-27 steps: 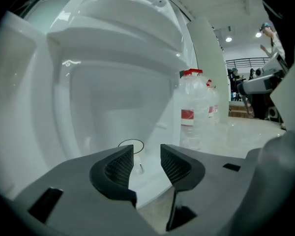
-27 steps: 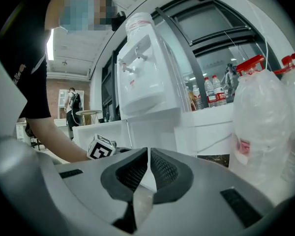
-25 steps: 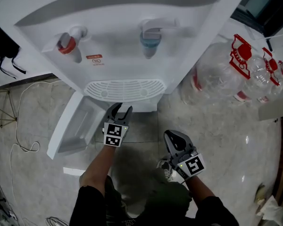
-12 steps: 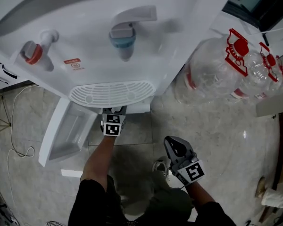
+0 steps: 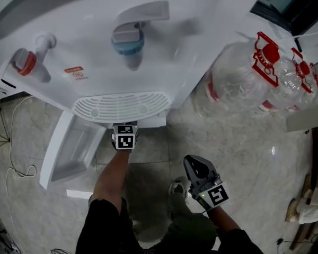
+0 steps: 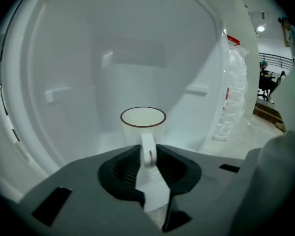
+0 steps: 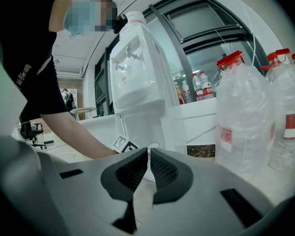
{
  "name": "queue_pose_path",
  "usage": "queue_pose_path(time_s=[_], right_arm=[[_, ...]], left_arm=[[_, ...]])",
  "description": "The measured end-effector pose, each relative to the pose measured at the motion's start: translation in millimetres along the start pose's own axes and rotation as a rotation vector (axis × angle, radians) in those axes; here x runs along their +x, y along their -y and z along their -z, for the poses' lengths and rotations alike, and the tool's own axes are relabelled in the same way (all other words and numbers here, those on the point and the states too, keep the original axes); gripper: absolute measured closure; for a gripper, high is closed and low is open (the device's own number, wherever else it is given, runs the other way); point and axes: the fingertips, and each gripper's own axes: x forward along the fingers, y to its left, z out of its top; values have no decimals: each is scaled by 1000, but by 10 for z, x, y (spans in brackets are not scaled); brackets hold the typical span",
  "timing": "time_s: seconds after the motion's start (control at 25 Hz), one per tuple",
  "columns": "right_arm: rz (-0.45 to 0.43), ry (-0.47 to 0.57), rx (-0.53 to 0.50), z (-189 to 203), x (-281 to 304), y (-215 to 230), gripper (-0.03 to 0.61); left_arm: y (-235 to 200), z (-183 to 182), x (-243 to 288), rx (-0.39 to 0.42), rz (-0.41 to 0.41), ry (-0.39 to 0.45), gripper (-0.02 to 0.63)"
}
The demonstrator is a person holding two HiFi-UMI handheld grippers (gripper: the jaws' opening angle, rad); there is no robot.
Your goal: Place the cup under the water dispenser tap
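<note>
A white cup (image 6: 142,122) with a dark rim stands upright inside the white dispenser's lower cabinet (image 6: 64,82), handle toward me. My left gripper (image 6: 148,150) has just been closing, and its jaws now pinch the cup's handle (image 6: 148,154). In the head view only its marker cube (image 5: 124,138) shows; the jaws are hidden beneath the drip tray (image 5: 119,106). The blue tap (image 5: 128,38) and the red tap (image 5: 22,62) sit above that tray. My right gripper (image 5: 195,166) hangs shut and holds nothing, over the floor to the right; its jaws (image 7: 148,154) meet at the tips.
The cabinet door (image 5: 69,147) stands open to the left. Large clear water bottles (image 5: 238,73) with red caps stand right of the dispenser. Cables (image 5: 13,152) lie on the stone floor at the left. A person's arm (image 7: 73,132) crosses the right gripper view.
My left gripper has gone forward and down, under the drip tray into the cabinet, so its jaws have left the head view. The right gripper has drifted slightly.
</note>
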Motion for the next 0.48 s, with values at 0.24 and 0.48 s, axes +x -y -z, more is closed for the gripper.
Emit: queue_pose_path(time_s=[0.24,0.48], right_arm=[[5,3,-4,-24,-13,0,534],[17,7,-5,-54,-56,-30,534]], left_arm=[[-16,-6,-23,-20,-19,7,538],[84,-71,-134,2,43,38,545]])
